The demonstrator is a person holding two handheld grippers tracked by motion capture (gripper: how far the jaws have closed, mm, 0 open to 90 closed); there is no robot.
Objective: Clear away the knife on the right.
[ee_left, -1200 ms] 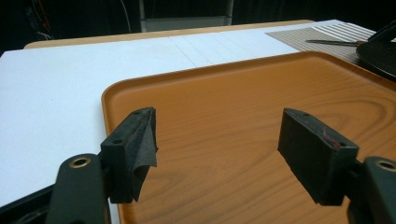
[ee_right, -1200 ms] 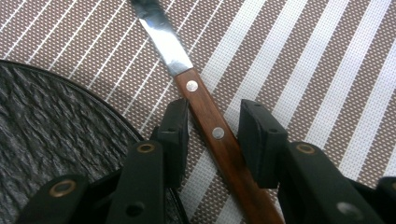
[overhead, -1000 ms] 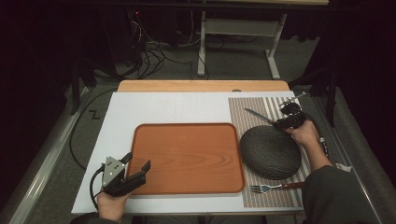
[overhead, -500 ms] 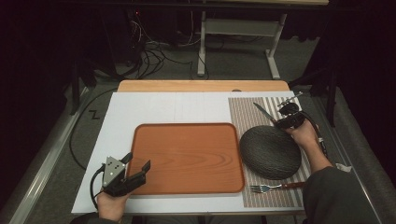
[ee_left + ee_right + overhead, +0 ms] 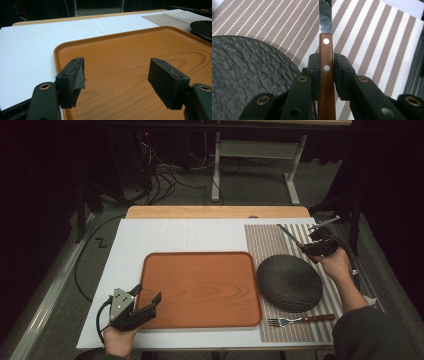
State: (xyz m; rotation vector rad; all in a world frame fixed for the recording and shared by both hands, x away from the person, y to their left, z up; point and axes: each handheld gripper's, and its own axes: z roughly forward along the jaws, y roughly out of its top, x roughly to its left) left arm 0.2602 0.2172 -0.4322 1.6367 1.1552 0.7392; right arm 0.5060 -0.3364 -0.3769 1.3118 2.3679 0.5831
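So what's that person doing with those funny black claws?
A person is setting out tableware with a gripper in each hand. The right gripper is clamped on the wooden handle of a knife, holding it over the striped mat beside the dark plate. Its jaws have just been closing on that handle. The left gripper is open and holds nothing, sitting at the near left corner of the orange tray. A fork lies on the mat in front of the plate.
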